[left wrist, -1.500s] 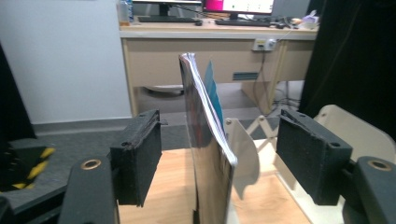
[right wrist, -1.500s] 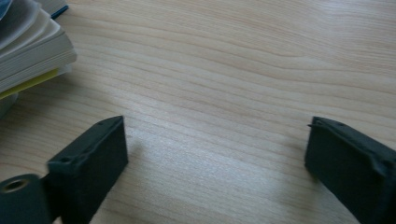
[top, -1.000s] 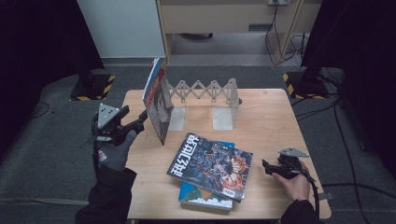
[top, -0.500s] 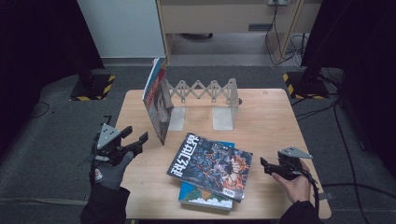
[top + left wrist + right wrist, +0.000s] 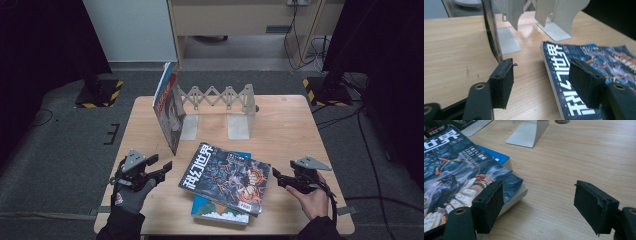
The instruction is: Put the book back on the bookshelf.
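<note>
A dark science-fiction magazine [image 5: 227, 177] lies at the table's front centre on top of a blue book [image 5: 215, 212]. Another book [image 5: 167, 107] stands upright, leaning on the left plate of a white folding book rack [image 5: 220, 97]. My left gripper [image 5: 162, 164] hovers low at the front left, open, its jaws having just closed a little with nothing between them. In the left gripper view it [image 5: 544, 82] points between the upright book [image 5: 491, 32] and the magazine [image 5: 584, 57]. My right gripper [image 5: 276, 177] is open beside the magazine's right corner [image 5: 454, 170]; its left pad [image 5: 490, 205] is close to that corner.
The rack's two metal foot plates [image 5: 239, 125] rest on the wooden table [image 5: 285, 130] behind the magazine. Bare wood stretches to the right of the rack and along the front right. Striped floor stands [image 5: 325, 90] and cables sit beyond the table.
My left gripper has dropped from beside the upright book to just above the table's front left. The right hand has shifted only slightly. The books have not moved.
</note>
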Available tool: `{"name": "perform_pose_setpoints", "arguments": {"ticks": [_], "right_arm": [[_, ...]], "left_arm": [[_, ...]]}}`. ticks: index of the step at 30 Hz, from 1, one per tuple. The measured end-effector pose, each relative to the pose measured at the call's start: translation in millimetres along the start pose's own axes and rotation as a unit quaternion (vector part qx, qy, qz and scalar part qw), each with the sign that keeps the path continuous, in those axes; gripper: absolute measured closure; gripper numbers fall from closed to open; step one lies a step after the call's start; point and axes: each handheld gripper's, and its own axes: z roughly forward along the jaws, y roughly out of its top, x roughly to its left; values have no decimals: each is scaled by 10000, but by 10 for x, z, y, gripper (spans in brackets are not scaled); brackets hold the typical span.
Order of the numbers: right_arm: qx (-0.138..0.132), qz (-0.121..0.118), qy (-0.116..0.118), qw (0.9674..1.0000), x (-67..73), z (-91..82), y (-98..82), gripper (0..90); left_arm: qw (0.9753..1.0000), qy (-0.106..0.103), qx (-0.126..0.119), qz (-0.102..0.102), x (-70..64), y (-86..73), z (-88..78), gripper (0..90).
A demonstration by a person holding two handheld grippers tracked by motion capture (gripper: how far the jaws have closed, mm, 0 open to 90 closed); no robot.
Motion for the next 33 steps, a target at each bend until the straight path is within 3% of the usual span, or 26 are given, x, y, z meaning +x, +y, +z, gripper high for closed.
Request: {"name": "perform_pose_setpoints", "arguments": {"ticks": [5, 9, 13, 19, 24, 33], "right_arm": [[81, 21, 175, 9998, 64, 18, 18, 259], [109, 13, 277, 9996, 130, 48, 26, 257], [142, 27, 339, 9993, 189, 79, 24, 244], [193, 92, 452, 9988, 242, 115, 6, 239], [256, 78, 562, 9981, 295, 161, -17, 240], [352, 189, 816, 9959, 368, 216, -56, 246]], "left_arm": [[9995, -221, 226, -56, -73, -107, 119, 359], [9976, -459, 437, -289, -106, -196, 216, 355], [9968, -428, 579, -354, -109, -242, 270, 349], [9948, -544, 678, -532, -89, -296, 319, 339], [9899, -736, 873, -838, -69, -379, 406, 330], [9853, -856, 1148, -929, -109, -455, 503, 328]]}}
